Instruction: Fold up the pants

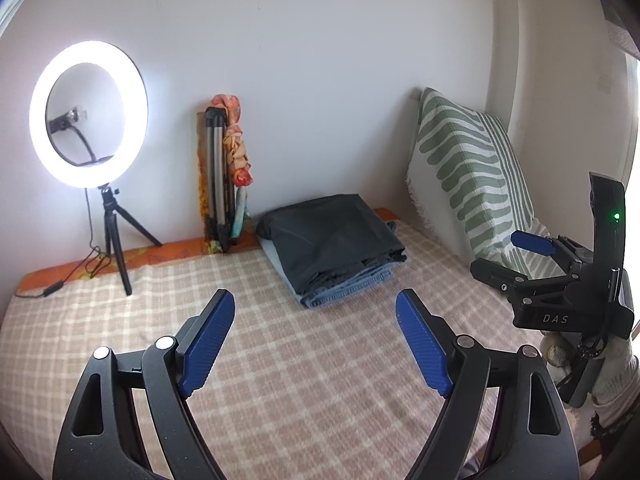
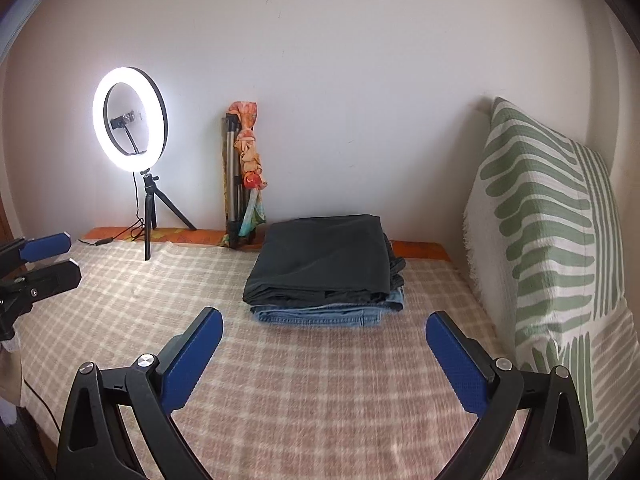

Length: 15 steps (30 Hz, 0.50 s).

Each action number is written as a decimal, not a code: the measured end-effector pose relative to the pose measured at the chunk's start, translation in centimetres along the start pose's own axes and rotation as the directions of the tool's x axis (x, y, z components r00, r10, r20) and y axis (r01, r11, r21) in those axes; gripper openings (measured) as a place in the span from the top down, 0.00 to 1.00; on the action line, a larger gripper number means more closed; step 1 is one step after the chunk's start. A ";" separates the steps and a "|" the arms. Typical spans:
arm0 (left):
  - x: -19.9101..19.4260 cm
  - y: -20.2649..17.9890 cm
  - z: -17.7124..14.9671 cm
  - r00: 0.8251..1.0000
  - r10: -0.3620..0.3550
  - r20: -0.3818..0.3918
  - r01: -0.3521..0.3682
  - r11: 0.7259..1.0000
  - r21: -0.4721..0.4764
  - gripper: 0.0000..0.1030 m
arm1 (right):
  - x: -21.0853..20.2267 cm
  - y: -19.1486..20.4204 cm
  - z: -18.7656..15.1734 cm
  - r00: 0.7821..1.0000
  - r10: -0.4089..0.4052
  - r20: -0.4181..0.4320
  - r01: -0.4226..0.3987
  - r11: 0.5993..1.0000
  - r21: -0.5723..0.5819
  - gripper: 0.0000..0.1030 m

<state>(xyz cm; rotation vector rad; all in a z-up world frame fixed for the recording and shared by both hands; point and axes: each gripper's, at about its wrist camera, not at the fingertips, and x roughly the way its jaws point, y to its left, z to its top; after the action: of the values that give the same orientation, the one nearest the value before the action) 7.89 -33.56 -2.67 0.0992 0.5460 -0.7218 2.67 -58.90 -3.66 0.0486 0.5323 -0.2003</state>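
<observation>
Two folded garments are stacked near the far edge of the bed (image 2: 320,400): dark pants (image 2: 320,256) on top of blue jeans (image 2: 320,314). Both are judged soft and limp; the jeans heavier and stiffer, the dark cloth thinner, perhaps slippery. A hold is best taken at the folded near edge. The left claw (image 1: 316,340) and right claw (image 2: 324,360) are spread wide, with nothing held.
</observation>
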 end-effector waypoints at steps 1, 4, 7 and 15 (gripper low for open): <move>-0.4 0.1 -0.2 1.000 -0.001 -0.003 0.001 1.000 -0.004 0.19 | -0.5 0.4 -0.2 1.000 -0.005 0.003 0.005 1.000 -0.003 0.00; -1.6 0.5 -0.8 1.000 0.004 -0.004 -0.004 1.000 -0.008 0.19 | -1.6 1.3 -0.6 1.000 -0.015 0.004 0.015 1.000 -0.006 0.00; -2.9 0.9 -1.4 1.000 0.009 0.006 -0.009 1.000 -0.004 0.19 | -3.0 2.4 -1.0 1.000 -0.029 0.011 0.028 1.000 0.002 0.00; -5.8 1.4 -3.4 0.999 0.037 -0.001 -0.037 0.999 0.035 0.19 | -5.8 5.7 -2.5 0.999 -0.029 0.036 0.028 0.999 0.027 0.00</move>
<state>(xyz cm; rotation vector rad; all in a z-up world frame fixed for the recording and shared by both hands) 3.72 -28.11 -2.84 0.1421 0.5322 -0.6953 -2.30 -52.08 -2.92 0.0632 0.4939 -0.2354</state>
